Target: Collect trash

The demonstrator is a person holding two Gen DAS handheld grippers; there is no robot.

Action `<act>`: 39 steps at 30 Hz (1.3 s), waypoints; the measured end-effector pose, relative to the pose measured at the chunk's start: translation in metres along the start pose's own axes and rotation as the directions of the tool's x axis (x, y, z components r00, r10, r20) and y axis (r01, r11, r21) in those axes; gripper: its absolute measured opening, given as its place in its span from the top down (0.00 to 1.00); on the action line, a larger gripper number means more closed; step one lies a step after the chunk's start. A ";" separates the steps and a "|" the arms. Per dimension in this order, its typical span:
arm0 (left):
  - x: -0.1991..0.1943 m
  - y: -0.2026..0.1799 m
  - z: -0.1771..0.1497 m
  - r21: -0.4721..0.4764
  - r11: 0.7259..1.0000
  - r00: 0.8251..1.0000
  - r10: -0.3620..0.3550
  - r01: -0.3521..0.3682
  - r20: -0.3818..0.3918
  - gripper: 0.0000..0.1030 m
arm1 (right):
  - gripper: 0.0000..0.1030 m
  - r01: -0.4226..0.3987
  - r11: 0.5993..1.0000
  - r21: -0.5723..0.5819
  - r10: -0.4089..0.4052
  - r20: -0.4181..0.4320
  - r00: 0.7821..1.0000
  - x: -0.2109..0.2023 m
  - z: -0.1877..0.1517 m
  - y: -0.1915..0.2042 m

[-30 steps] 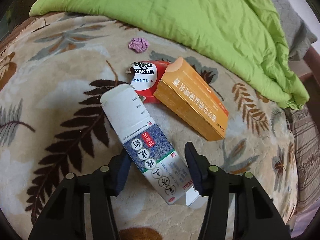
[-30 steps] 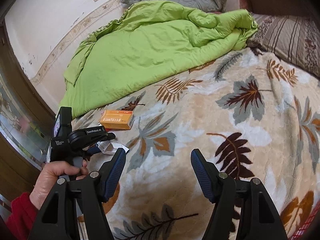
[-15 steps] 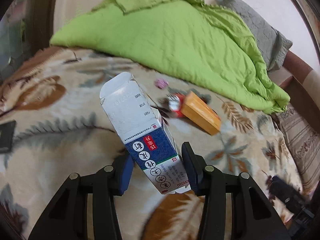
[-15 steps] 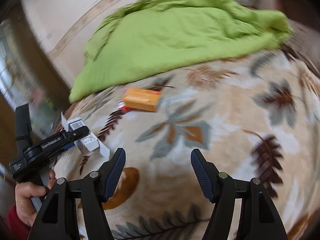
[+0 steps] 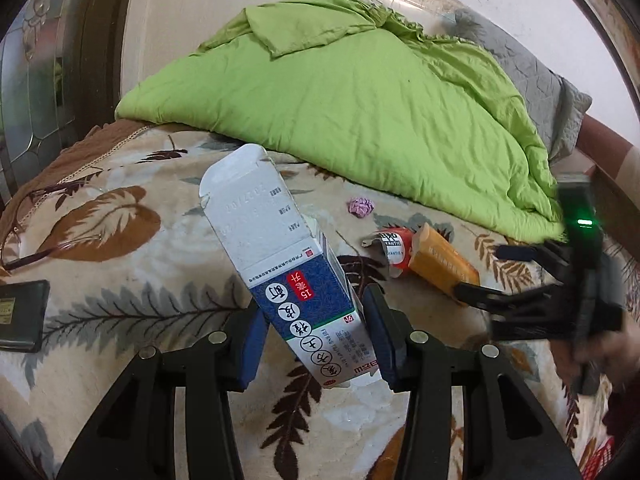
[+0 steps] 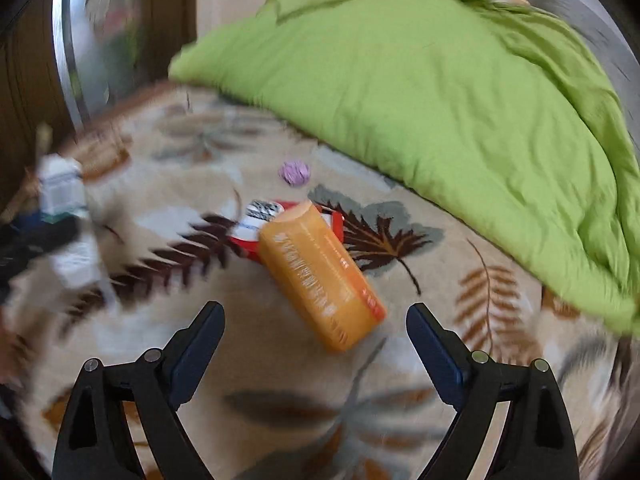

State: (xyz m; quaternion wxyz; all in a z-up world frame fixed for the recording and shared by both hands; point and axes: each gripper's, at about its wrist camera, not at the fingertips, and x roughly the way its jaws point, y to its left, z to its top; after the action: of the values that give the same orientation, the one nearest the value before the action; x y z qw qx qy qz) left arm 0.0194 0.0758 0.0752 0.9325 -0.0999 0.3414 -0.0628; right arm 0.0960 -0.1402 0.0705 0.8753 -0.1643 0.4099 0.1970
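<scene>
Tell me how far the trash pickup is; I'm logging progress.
Nothing visibly binned yet. In hand: the left gripper clamps the blue-and-white carton, lifted off the blanket. Left: the orange box, red wrapper and purple wad; the open right gripper hovers by the orange box.

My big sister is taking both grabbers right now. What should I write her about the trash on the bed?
Left gripper: shut on the blue and white box, lifted off the blanket.
Right gripper: open, holding nothing, hovering close to the orange box.
On the blanket: the orange box, its far end overlapping the red wrapper; the purple wad lies further back, near the green quilt.
Done: one box picked up.
Left: grab the orange box, red wrapper and purple wad. No bin is in view, so find where the trash goes.
</scene>
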 end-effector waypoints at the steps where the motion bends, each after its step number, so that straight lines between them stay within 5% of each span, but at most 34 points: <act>1: 0.000 -0.001 0.000 0.003 1.000 1.000 -0.007 0.007 -0.002 0.56 | 0.08 0.020 0.999 -0.043 -0.021 -0.019 1.000 0.013 0.004 0.002; 5: 0.002 -0.009 -0.003 0.033 0.999 1.000 -0.019 0.019 -0.004 0.56 | 0.11 0.030 0.995 -0.092 -0.035 -0.061 0.998 0.045 0.013 -0.007; 8: 0.004 -0.014 -0.004 0.046 0.999 1.000 -0.025 0.026 -0.009 0.56 | 0.40 0.001 0.999 -0.042 -0.005 -0.102 0.995 0.058 0.012 -0.016; 11: 0.000 -0.018 -0.005 0.052 0.998 1.000 -0.030 0.030 -0.003 0.56 | 0.41 -0.085 0.992 0.090 0.092 -0.081 0.992 0.050 0.004 -0.022; 15: -0.009 -0.028 -0.006 0.070 0.997 0.999 -0.030 0.029 0.014 0.56 | 0.43 -0.109 0.962 0.249 0.111 0.008 0.994 0.011 -0.019 -0.015; 19: -0.022 -0.042 -0.011 0.112 0.993 0.999 -0.029 0.024 0.042 0.56 | 0.43 -0.053 0.906 0.420 0.025 0.072 0.997 -0.045 -0.060 0.001; 32: -0.083 -0.087 -0.052 0.227 0.973 0.996 -0.048 0.029 0.081 0.56 | 0.44 -0.073 0.796 0.600 -0.100 0.250 0.963 -0.162 -0.167 0.034; 39: -0.130 -0.104 -0.089 0.300 0.954 0.994 -0.019 -0.014 0.107 0.56 | 0.44 -0.071 0.800 0.596 -0.122 0.278 0.953 -0.188 -0.192 0.049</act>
State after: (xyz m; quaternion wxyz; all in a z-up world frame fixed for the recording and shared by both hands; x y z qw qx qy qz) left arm -0.1423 -0.0139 0.1141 0.9540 0.0394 0.2764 -0.1095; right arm -0.1627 -0.2238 0.0940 0.9369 0.1472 0.3097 0.0682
